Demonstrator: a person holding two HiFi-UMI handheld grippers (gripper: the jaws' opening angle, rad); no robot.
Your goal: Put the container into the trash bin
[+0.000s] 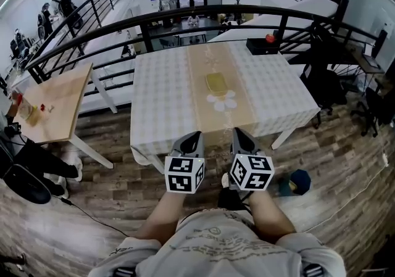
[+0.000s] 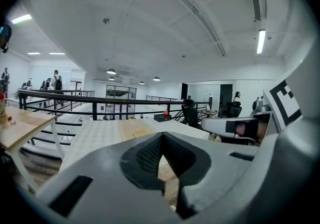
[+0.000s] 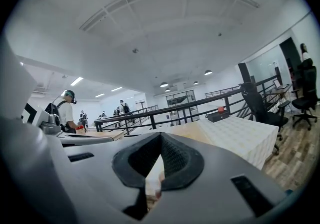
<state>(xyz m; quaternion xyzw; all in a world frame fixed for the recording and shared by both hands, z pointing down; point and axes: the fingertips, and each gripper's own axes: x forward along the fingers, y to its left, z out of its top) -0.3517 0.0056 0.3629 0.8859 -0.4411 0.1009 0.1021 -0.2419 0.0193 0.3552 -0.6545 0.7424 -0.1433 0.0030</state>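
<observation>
Far left, a wooden side table (image 1: 58,100), with a strip of wood floor (image 1: 117,152) between it and the checked-cloth table (image 1: 160,97). At the near table edge, the left gripper (image 1: 192,137) is clenched on nothing. The yellow container (image 1: 215,82) sits mid-table, well apart from both grippers. The right gripper (image 1: 239,132) is clenched too, and empty. There's a blue object (image 1: 300,180) on the floor at right.

A: We note a pale grey T-shirt (image 1: 216,246), faint line print across the chest.
B: Agreed. We log grey shells on left gripper (image 1: 195,136) and right gripper (image 1: 238,132), a black-and-white marker cube (image 1: 184,174) on each, dark ribbed pads (image 2: 149,157) inside.
</observation>
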